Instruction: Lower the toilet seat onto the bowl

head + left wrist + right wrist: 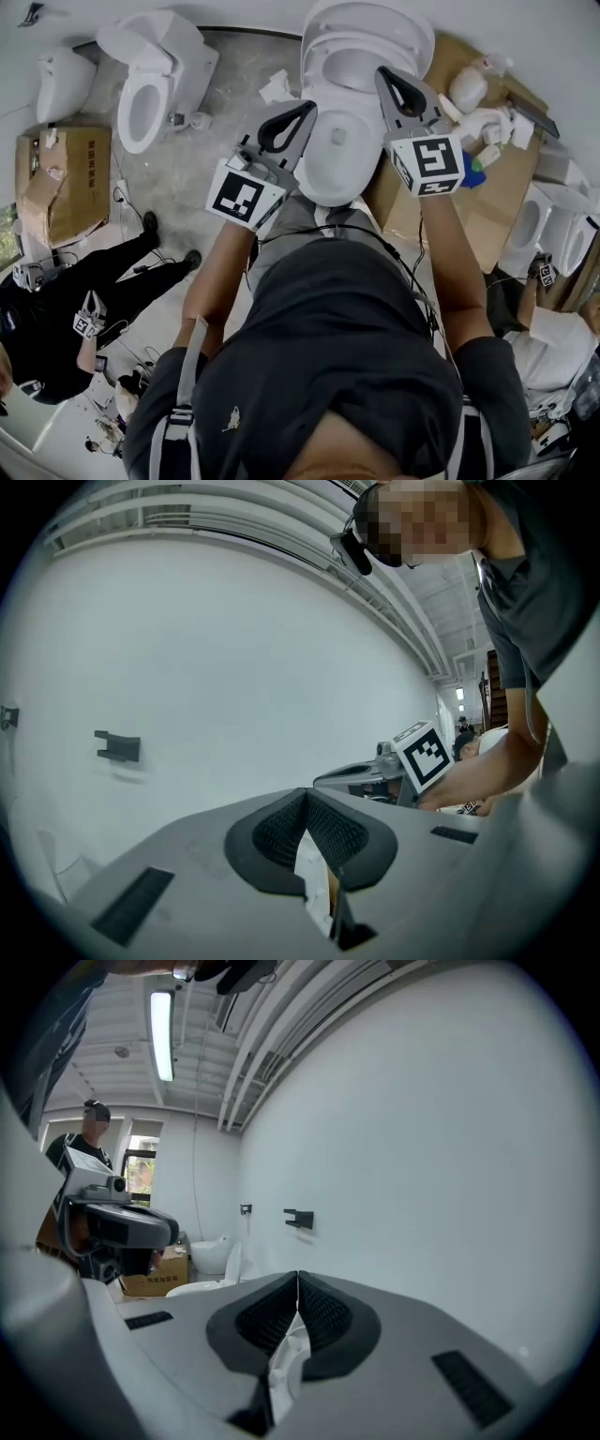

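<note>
A white toilet stands straight ahead of me in the head view. Its seat [360, 58] is raised and leans back against the lid, above the open bowl [336, 155]. My left gripper [308, 107] [306, 793] hovers by the bowl's left rim, jaws shut with nothing between them. The right gripper [382, 72] [298, 1276] is also shut and holds nothing; its tip is at the raised seat's right edge, and I cannot tell whether it touches. In both gripper views only a sliver of white porcelain shows below the closed tips, against a bare white wall.
A second toilet [155, 75] stands at the upper left, with a cardboard box [70, 173] beside it. Flattened cardboard [487, 202] carrying white parts lies to the right of my toilet. More toilets [553, 225] are at the far right. A person in black [84, 281] sits on the floor at left.
</note>
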Tool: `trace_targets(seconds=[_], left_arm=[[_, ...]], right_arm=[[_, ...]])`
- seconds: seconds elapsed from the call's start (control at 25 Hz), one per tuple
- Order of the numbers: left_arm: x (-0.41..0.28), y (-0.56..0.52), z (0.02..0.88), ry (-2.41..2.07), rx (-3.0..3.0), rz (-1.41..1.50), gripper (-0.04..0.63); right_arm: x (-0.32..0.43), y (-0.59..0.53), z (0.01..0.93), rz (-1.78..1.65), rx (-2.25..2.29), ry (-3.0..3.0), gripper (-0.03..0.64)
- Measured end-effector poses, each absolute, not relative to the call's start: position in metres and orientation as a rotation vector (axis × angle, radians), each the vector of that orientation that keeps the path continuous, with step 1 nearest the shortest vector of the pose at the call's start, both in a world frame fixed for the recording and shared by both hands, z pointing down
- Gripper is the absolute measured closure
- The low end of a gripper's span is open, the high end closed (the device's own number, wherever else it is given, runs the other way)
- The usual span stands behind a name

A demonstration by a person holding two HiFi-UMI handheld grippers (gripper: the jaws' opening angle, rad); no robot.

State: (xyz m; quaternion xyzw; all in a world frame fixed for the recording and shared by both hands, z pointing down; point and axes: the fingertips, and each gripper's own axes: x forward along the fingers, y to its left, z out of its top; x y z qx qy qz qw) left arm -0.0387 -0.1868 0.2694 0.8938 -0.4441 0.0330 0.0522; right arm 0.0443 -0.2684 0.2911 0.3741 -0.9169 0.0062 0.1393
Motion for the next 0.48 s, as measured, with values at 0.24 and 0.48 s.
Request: trace_targets(seconds=[0.24,0.48], left_arm=[[-0.051,-0.193,0.285,-1.328,2.685,0.148,0.592],[-0.063,-0.192,0.291,-1.316,2.694,0.106,0.592]], right_arm=[[0.042,-0.317,0.33,-0.013,1.022,-2.559,0.609],[0.037,-0.362,0.377,-0.063,0.952,-2.416,0.536]])
